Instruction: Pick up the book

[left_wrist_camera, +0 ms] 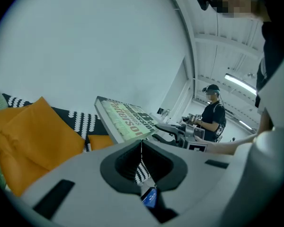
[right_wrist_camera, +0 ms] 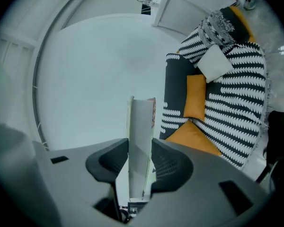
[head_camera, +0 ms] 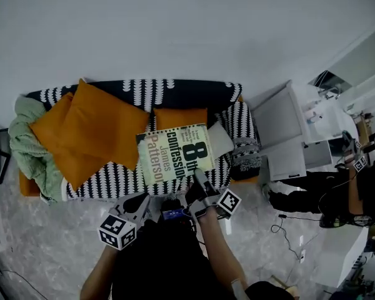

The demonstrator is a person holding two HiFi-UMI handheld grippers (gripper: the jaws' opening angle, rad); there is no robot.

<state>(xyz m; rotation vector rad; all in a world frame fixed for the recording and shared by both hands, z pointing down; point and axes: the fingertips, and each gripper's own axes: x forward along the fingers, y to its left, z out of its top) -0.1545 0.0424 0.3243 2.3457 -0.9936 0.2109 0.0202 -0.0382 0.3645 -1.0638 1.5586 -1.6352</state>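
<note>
The sofa's (head_camera: 175,92) left end is buried under a crumpled green blanket (head_camera: 25,149), and two big orange cushions (head_camera: 94,130) hide much of its black-and-white patterned cover. In front of the sofa, over pale marbled floor (head_camera: 37,242), the left tongs (head_camera: 140,200) are clenched on nothing. Their own view shows the dark pads (left_wrist_camera: 125,163) meeting, with only a sliver of sofa pattern between them. The book (head_camera: 175,154), a thick paperback with a pale green cover, is held above the sofa seat with open air around it. The right tongs (head_camera: 197,179) grasp its near right corner and cover it, pinching the book edge-on between ribbed pads. A white cushion (head_camera: 220,139) on the sofa's right peeks out from behind the book.
</note>
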